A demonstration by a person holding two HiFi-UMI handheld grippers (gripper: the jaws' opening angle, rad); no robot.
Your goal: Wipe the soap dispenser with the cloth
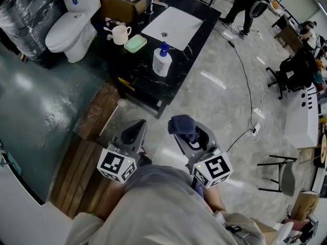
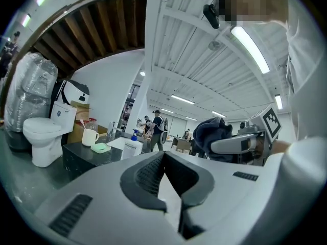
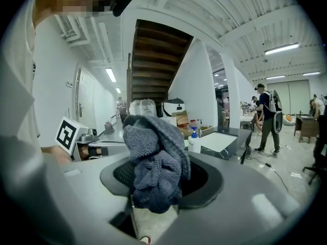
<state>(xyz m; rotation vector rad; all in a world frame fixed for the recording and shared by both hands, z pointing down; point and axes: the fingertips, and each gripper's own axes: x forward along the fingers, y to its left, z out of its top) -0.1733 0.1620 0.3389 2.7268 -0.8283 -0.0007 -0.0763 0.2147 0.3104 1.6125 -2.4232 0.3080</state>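
Observation:
The soap dispenser (image 1: 162,59), a white bottle with a blue pump, stands on the black counter (image 1: 137,70) beside the sink, well ahead of both grippers. It also shows small in the left gripper view (image 2: 133,146) and the right gripper view (image 3: 194,142). A bunched dark blue cloth (image 1: 183,126) sticks up from my right gripper (image 1: 191,134), whose jaws are shut on it (image 3: 156,160). My left gripper (image 1: 134,132) is held beside it at the same distance from the counter, jaws shut with nothing between them (image 2: 164,180).
On the counter are a white sink basin (image 1: 172,25), a mug (image 1: 120,34), a green soap dish (image 1: 135,43) and a cardboard box (image 1: 127,1). A toilet (image 1: 74,27) stands to its left, wooden steps (image 1: 97,131) lie at lower left, and a cable (image 1: 248,86) crosses the floor at right.

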